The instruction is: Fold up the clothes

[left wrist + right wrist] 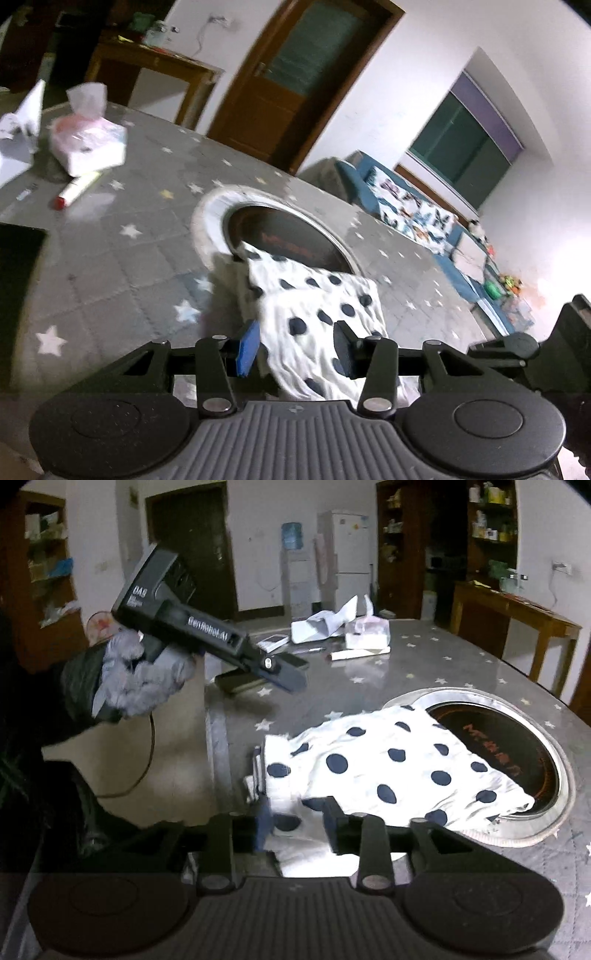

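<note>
Polka-dot garment lies folded on table — both tools apart, gripping nothing.

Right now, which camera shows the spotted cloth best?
The right wrist view: the spotted cloth lies spread across the table and over the round burner. The left wrist view shows it blurred, partly hidden behind the tongs.

White walls, a brown door at twelve o'clock, a dark window at two, a white fridge, wooden shelving.
</note>
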`<action>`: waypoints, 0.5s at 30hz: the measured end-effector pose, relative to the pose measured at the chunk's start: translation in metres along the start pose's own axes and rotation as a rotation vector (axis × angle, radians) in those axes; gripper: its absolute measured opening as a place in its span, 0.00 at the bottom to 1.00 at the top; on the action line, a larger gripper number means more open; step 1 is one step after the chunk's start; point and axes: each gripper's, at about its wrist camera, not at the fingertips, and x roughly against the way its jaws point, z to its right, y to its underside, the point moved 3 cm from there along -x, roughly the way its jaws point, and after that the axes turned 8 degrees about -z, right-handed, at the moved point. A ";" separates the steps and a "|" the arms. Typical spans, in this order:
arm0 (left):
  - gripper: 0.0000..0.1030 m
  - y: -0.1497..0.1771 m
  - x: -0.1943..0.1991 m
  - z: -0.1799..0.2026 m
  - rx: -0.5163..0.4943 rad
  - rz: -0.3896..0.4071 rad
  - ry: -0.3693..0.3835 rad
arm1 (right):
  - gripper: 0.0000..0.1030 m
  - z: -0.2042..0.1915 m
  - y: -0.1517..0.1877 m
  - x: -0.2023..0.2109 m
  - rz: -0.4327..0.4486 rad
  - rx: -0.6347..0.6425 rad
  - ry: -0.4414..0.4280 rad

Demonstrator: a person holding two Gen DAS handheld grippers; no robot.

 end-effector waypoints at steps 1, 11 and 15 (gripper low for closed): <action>0.45 0.001 -0.003 0.002 -0.004 -0.009 0.011 | 0.38 -0.001 -0.001 -0.002 0.003 -0.003 0.003; 0.34 0.017 -0.033 0.025 -0.076 -0.094 0.100 | 0.37 0.006 0.005 -0.037 -0.037 -0.110 0.009; 0.34 0.027 -0.039 0.014 -0.065 -0.144 0.070 | 0.39 0.014 0.007 -0.027 -0.026 -0.128 -0.003</action>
